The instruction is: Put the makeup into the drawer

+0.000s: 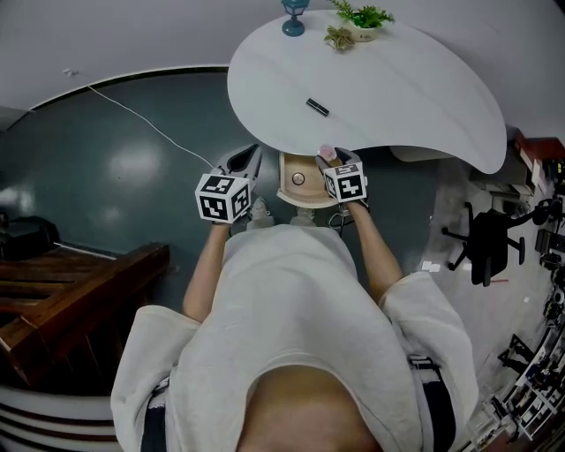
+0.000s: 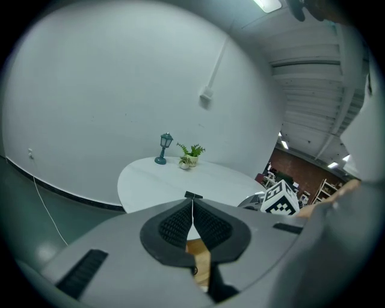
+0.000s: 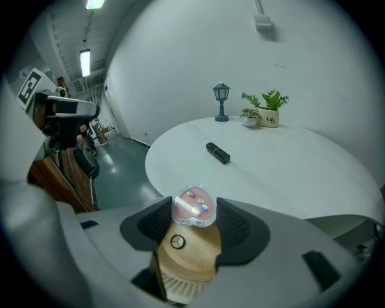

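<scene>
A clear heart-shaped makeup case with pink inside sits pinched between the pads of my right gripper, which is shut on it. In the head view the case hangs at the near edge of the white table, just above a wooden drawer with a round knob. The drawer's inside does not show. A black lipstick lies on the tabletop. My left gripper is left of the drawer. Its ribbed pads meet with nothing between them.
A small blue lamp and a potted plant stand at the table's far edge. Dark wooden steps lie to the left. A black office chair is at the right. A white cable runs across the floor.
</scene>
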A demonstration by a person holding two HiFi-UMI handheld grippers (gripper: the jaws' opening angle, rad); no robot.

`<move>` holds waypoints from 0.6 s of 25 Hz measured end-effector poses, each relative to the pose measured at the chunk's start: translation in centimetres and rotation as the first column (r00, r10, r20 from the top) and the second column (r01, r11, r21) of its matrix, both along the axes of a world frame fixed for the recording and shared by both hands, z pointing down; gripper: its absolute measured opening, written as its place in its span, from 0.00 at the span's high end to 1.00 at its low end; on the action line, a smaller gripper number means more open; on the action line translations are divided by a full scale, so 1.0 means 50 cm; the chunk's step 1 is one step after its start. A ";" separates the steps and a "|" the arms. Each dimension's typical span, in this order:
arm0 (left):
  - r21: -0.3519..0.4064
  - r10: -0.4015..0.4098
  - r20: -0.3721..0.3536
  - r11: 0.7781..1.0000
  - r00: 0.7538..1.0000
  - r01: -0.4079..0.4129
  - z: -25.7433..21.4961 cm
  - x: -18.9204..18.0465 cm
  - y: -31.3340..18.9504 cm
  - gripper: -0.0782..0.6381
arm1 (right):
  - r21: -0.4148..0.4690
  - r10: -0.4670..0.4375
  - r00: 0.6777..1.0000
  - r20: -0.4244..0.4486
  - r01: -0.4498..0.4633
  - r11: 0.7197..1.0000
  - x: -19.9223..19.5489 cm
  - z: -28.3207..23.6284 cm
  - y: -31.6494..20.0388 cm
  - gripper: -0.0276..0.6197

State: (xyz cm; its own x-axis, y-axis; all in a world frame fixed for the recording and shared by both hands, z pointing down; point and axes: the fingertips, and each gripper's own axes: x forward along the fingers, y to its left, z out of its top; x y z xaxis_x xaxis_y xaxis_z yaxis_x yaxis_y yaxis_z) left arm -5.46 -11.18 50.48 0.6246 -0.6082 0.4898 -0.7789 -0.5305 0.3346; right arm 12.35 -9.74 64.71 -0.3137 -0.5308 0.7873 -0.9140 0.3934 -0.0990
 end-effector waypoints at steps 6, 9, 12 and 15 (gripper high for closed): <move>-0.022 0.029 -0.002 0.999 1.000 -0.029 0.016 0.019 0.015 0.87 | 0.015 -0.014 1.000 0.027 0.014 1.000 -0.014 -0.020 0.053 0.61; -0.033 0.035 -0.004 0.999 0.999 -0.035 0.024 0.024 0.017 0.87 | 0.007 -0.080 0.997 0.008 0.080 0.997 -0.028 -0.014 0.074 0.61; -0.051 0.029 -0.004 0.998 1.000 -0.029 0.034 0.024 0.023 0.87 | -0.018 -0.197 0.980 -0.035 0.197 0.980 -0.050 0.005 0.097 0.61; -0.072 0.017 -0.006 0.997 1.000 -0.018 0.047 0.018 0.033 0.87 | -0.064 -0.327 0.941 -0.093 0.322 0.945 -0.069 0.032 0.120 0.61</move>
State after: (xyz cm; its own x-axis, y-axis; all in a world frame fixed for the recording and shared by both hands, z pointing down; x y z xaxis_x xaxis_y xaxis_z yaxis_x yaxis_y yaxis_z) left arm -4.57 -9.54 52.83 0.6374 -0.5607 0.5285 -0.7679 -0.5184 0.3763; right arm 8.91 -3.75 66.31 -0.3807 -0.3753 0.8451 -0.7438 0.6673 -0.0387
